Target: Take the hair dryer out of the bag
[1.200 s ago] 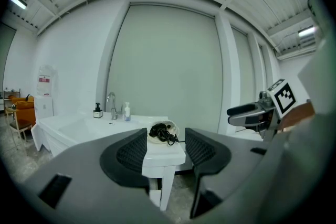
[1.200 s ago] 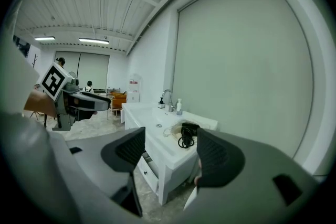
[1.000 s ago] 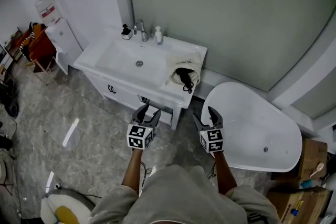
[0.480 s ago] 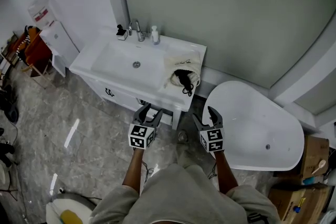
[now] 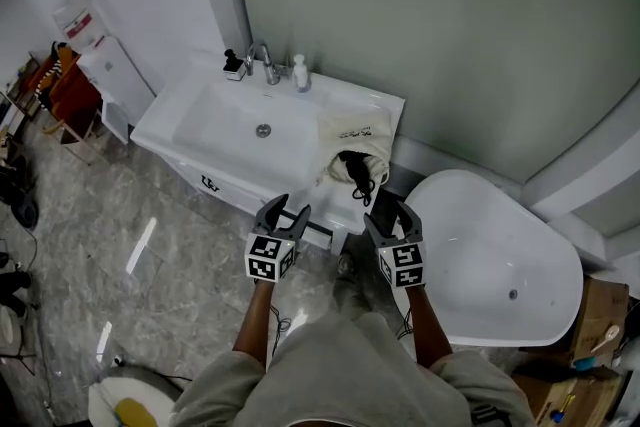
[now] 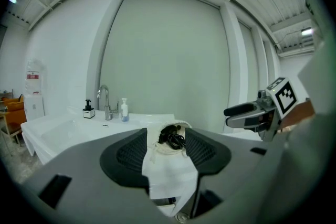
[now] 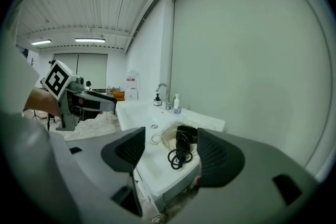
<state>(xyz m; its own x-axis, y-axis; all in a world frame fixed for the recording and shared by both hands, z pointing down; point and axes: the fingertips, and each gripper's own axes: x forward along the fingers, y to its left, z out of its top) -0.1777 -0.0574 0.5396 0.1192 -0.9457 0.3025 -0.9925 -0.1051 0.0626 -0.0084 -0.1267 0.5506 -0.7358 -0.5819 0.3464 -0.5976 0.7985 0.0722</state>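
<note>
A cream cloth bag (image 5: 354, 143) lies on the right end of the white vanity top (image 5: 385, 107), its mouth facing me. A black hair dryer (image 5: 357, 166) with its coiled cord pokes out of that mouth; the bag (image 6: 169, 162) and dryer (image 7: 184, 140) also show between the jaws in both gripper views. My left gripper (image 5: 281, 213) hangs open just short of the vanity's front edge, nothing between its fingers. My right gripper (image 5: 385, 218) is open too, empty, a little below and right of the bag. The two grippers are level with each other.
The sink basin (image 5: 250, 123) fills the vanity's left part, with a tap (image 5: 266, 63), a soap bottle (image 5: 300, 71) and a small black dispenser (image 5: 234, 64) behind it. A white bathtub (image 5: 490, 260) stands at the right. A water dispenser (image 5: 100, 50) and chairs are at the far left.
Both grippers have come forward together toward the vanity; their tips now reach its front edge. Both stay open and empty. The bag and dryer have not moved.
</note>
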